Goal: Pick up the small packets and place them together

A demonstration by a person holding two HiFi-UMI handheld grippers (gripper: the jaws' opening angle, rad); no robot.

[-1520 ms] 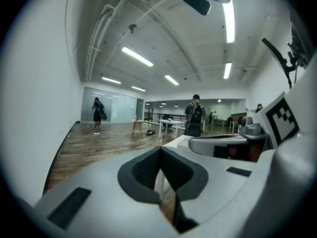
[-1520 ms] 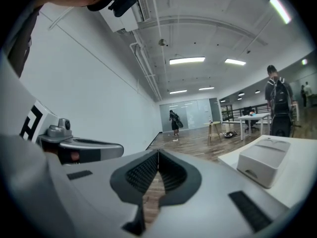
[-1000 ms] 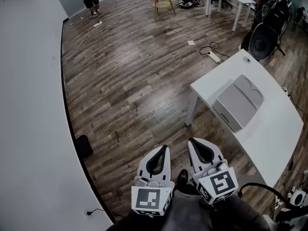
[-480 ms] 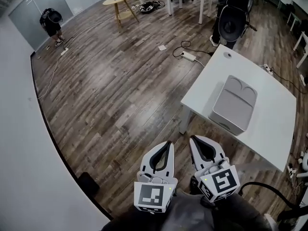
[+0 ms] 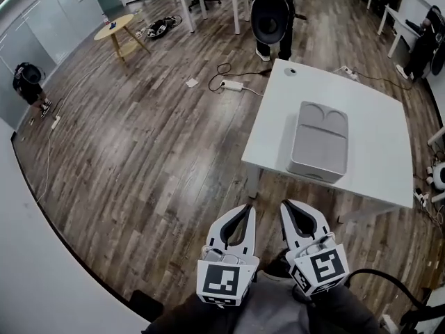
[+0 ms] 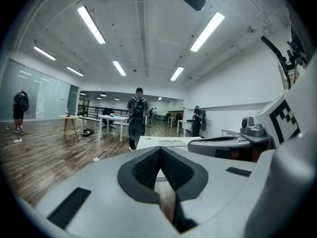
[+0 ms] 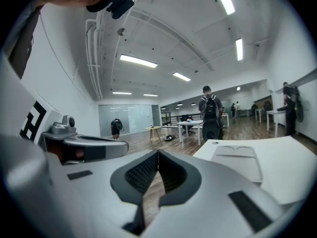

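No small packets show in any view. My left gripper (image 5: 246, 208) and my right gripper (image 5: 285, 204) are held side by side close to my body, above the wooden floor, both shut with nothing between their jaws. In the left gripper view the left gripper (image 6: 159, 149) has its pads meeting at the tip, and in the right gripper view the right gripper (image 7: 158, 152) does too. Ahead stands a white table (image 5: 375, 152) with a grey lidded container (image 5: 318, 141) on it. The container (image 7: 237, 160) is closed, so its contents are hidden.
A person with a backpack (image 5: 271, 12) stands at the table's far side. A power strip (image 5: 231, 85) and cables lie on the floor. A round wooden table (image 5: 115, 28) and another person (image 5: 29, 78) are far left. A white wall runs along the left.
The head view has swung round, so the white table now lies straight ahead and nearer. Both grippers keep the same shut pose in front of me.
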